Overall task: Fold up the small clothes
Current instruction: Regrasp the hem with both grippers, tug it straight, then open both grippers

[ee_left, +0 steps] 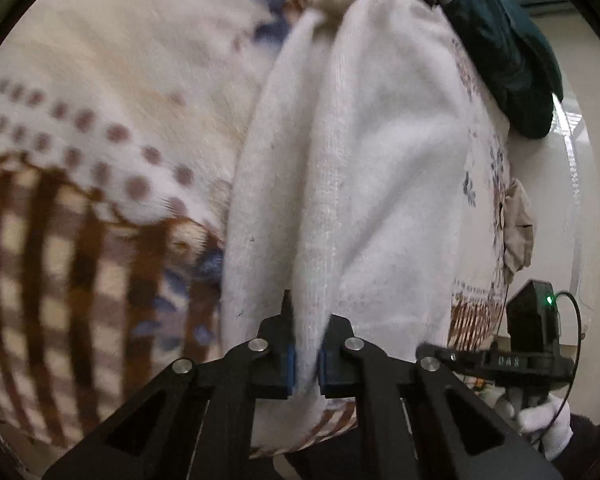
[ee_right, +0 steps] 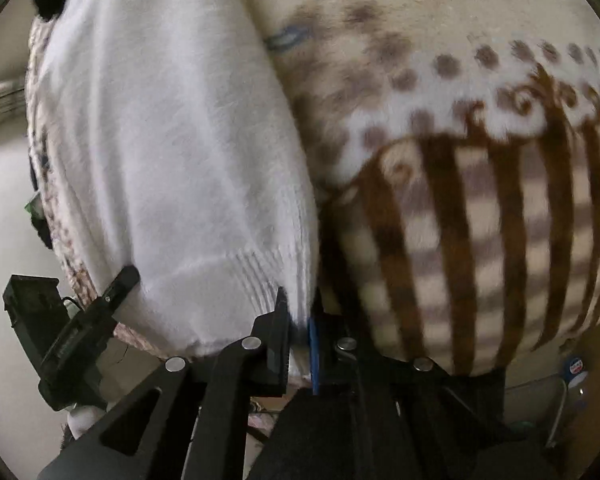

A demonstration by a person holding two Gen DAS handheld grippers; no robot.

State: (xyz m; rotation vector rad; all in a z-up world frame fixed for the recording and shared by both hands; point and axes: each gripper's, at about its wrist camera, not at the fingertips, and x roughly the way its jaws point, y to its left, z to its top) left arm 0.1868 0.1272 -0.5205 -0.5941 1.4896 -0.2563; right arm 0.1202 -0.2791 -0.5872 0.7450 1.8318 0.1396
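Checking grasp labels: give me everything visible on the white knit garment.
The white knit garment is soft, fuzzy fabric with a ribbed band at one edge, seen in the right wrist view. It lies stretched and creased lengthwise over a patterned blanket with brown stripes and dots. The left gripper is shut on a pinched fold of it; the right gripper is shut on the ribbed edge. A dark green cloth lies at its far end.

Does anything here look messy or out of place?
Mostly no. The white garment is bunched into long ridges rather than flat, pinched by the left tool and right tool. A dark green cloth lies crumpled beyond it.
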